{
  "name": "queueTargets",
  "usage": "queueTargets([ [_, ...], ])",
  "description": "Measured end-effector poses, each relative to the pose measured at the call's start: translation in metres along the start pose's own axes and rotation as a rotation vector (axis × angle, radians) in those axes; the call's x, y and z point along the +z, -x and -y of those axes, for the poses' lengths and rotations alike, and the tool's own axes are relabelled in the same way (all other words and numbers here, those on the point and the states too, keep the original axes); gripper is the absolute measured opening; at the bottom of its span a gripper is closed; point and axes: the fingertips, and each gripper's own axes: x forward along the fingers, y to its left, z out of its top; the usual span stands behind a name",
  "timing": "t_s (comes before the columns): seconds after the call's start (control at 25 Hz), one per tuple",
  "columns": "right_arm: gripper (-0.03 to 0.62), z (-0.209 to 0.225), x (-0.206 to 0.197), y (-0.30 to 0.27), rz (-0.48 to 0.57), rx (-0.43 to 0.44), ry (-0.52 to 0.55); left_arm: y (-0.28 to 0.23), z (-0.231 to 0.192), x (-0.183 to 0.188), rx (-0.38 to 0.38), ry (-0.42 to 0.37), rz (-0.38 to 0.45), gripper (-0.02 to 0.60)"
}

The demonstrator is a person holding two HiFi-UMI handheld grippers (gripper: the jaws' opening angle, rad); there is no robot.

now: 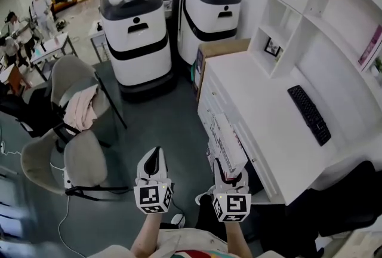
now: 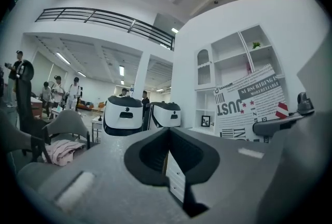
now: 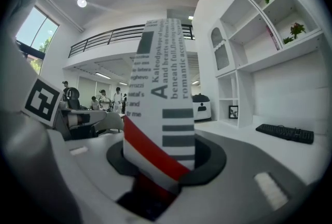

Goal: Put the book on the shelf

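Observation:
My right gripper [image 1: 225, 168] is shut on the book [image 1: 225, 142], a white volume with black print and a red stripe. In the right gripper view the book [image 3: 163, 88] stands upright between the jaws of that gripper [image 3: 161, 166], spine towards the camera. The left gripper view has the book [image 2: 250, 103] at its right side. My left gripper [image 1: 155, 156] hovers over the grey floor beside it, shut and empty, its jaws [image 2: 167, 137] meeting. The white shelf unit [image 1: 310, 9] rises above the desk at the right, and the same shelf unit [image 3: 249, 36] is ahead of the book.
A white desk [image 1: 262, 101] with drawers carries a black keyboard [image 1: 308, 113]. A small picture frame [image 1: 273, 46] sits in a low shelf cell. Two white-and-black machines [image 1: 136, 36] stand behind. Chairs [image 1: 74, 125] with a pink cloth are at the left. People stand far back.

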Motion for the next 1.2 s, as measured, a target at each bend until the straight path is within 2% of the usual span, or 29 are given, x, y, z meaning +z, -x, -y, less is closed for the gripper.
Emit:
queueTargets([
  [0.12,0.158,0.041,-0.003,-0.031,-0.008,-0.001,-0.036,-0.051,0.031,-0.007,-0.028,-0.011,-0.018,0.002],
  [0.24,0.158,0.093,0.009,-0.069,0.039,-0.029,-0.050,-0.116,0.068,0.001,-0.085,-0.059,0.013,0.002],
  [0.4,0.158,0.175,0.026,-0.096,0.079,-0.134,-0.068,-0.206,0.129,0.013,-0.173,-0.076,0.010,0.003],
  [0.56,0.158,0.253,0.063,-0.098,0.155,-0.245,0.027,-0.275,0.205,0.043,-0.277,-0.035,0.056,0.002],
  [0.76,0.158,0.312,0.087,-0.087,0.221,-0.317,-0.031,-0.309,0.292,0.063,-0.412,-0.163,0.086,0.003],
  [0.96,0.158,0.349,0.088,-0.067,0.236,-0.412,-0.064,-0.326,0.343,0.066,-0.517,-0.196,0.085,0.002],
  [1.2,0.158,0.391,0.082,-0.032,0.220,-0.600,-0.059,-0.345,0.407,0.069,-0.670,-0.195,0.130,0.003],
])
